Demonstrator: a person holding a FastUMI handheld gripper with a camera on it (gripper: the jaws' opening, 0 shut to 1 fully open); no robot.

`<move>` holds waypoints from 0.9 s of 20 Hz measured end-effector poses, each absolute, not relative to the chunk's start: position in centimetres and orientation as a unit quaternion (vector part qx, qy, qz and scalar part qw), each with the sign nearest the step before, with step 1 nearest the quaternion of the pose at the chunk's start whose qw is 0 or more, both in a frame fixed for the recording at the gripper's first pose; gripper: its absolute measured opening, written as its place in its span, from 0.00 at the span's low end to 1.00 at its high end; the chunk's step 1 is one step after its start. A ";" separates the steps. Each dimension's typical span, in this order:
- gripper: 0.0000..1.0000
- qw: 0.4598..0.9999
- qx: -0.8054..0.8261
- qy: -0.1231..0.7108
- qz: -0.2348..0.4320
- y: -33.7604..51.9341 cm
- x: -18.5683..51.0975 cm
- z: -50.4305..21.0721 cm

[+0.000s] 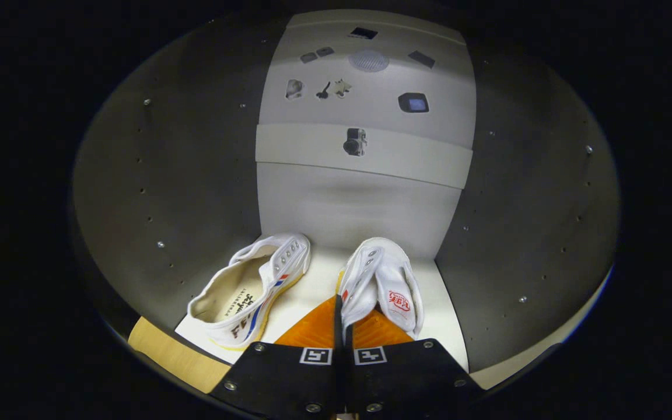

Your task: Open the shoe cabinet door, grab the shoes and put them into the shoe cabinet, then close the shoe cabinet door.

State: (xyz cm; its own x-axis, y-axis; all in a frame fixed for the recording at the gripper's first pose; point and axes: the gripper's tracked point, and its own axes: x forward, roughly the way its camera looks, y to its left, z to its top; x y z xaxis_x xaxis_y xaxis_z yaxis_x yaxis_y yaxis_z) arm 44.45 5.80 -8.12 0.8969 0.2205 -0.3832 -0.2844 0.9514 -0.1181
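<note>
**Q.** Gripper view: what does my claw hold, and where do the shoes lie?

**A.** My gripper (345,318) is inside the shoe cabinet (167,192). Its fingers (312,329) are drawn nearly together and pinch the heel edge of the right shoe (381,283), with white canvas caught between them. That shoe points toe-first at the cabinet's back wall (359,204), and its heel rests just ahead of my fingers. Whether its sole is fully down on the cabinet floor (307,297) I cannot tell.

**Q.** And the other one?

**A.** The left shoe (254,291) already lies on the cabinet floor, leaning on its side with the opening turned up. It is near the right shoe but not touching it, and its toe almost reaches the back wall.

**Q.** How should I finish this step well?

**A.** I judge the step to be setting down the second shoe. Lower it until the sole sits flat on the cabinet floor, then part the fingers just enough to free the canvas. Draw straight back, away from the back wall, so that nothing snags the heel or drags the shoe out. Keep clear of the left shoe on the way. The door is not yet closed.
</note>
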 end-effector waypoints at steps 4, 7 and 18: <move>0.00 0.965 -0.095 0.211 0.122 5.5 47.2 -9.8; 0.00 0.963 -0.083 0.221 0.126 6.0 47.6 -10.6; 0.16 0.972 -0.079 0.203 0.091 6.1 42.8 -9.0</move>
